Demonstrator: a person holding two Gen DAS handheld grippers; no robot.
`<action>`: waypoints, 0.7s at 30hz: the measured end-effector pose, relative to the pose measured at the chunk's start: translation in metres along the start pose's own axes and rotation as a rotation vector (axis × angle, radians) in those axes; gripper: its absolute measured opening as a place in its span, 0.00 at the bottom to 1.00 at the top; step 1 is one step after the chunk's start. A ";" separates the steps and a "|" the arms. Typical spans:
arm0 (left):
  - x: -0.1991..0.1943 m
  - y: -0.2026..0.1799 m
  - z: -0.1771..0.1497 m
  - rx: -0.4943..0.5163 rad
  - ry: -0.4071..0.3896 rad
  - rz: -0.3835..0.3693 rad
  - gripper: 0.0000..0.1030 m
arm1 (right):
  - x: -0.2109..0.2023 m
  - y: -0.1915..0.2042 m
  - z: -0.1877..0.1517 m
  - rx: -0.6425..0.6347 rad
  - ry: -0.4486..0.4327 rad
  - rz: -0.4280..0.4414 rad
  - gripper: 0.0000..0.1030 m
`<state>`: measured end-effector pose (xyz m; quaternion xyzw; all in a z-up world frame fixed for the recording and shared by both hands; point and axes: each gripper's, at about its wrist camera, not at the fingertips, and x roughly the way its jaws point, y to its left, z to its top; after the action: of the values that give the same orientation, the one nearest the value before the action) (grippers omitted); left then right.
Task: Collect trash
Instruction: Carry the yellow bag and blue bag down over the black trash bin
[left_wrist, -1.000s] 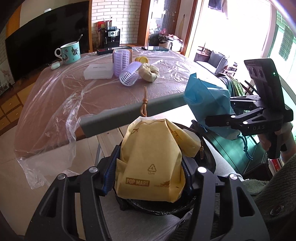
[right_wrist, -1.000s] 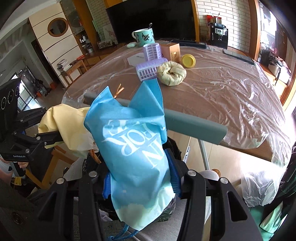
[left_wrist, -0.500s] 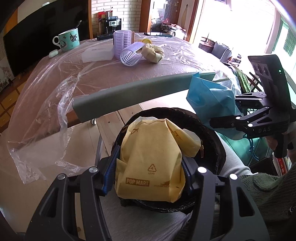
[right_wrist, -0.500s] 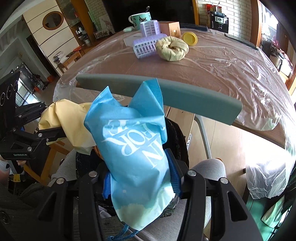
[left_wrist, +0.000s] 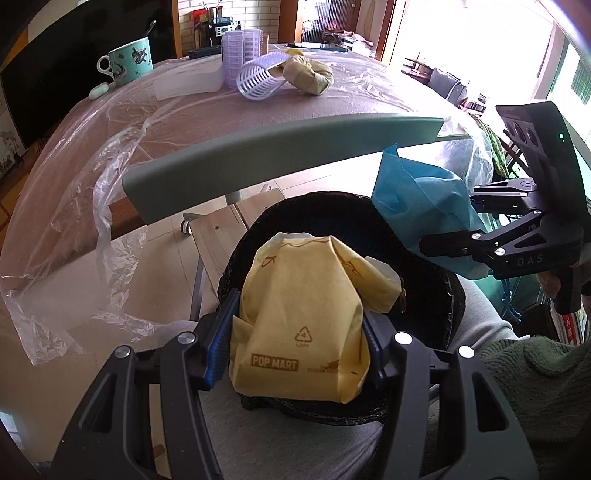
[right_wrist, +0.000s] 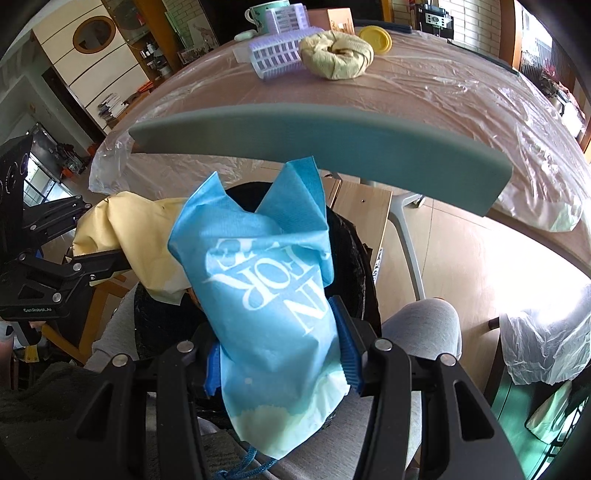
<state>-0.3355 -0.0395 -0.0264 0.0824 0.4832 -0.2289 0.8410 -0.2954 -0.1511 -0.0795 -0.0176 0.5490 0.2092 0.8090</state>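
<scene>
I'm pinching the yellow bag (left_wrist: 299, 325) in my left gripper (left_wrist: 295, 343) and the blue bag (right_wrist: 269, 295) in my right gripper (right_wrist: 280, 354), both hanging directly above the bin (left_wrist: 436, 295) on my lap.

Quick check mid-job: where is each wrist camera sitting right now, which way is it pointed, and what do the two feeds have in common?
Left wrist: behind the left tongs, shut on the yellow bag, looking over the black bin toward the table; the right tongs and a grey-clad leg show at right.
Right wrist: behind the right tongs, shut on the blue bag, facing the same table; the left tongs and a knee show.
Shared: both bags, bin, grey chair back, table clutter.
</scene>
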 end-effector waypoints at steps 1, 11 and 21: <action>0.001 0.000 0.000 0.000 0.003 0.000 0.56 | 0.002 0.000 0.000 0.002 0.005 -0.001 0.48; 0.013 -0.001 0.001 0.004 0.024 0.005 0.56 | 0.015 0.002 0.006 -0.015 0.027 -0.019 0.48; 0.022 -0.005 0.001 0.036 0.043 0.031 0.56 | 0.025 0.009 0.009 -0.037 0.040 -0.064 0.48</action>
<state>-0.3274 -0.0514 -0.0445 0.1098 0.4958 -0.2226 0.8322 -0.2831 -0.1329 -0.0967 -0.0544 0.5602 0.1931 0.8037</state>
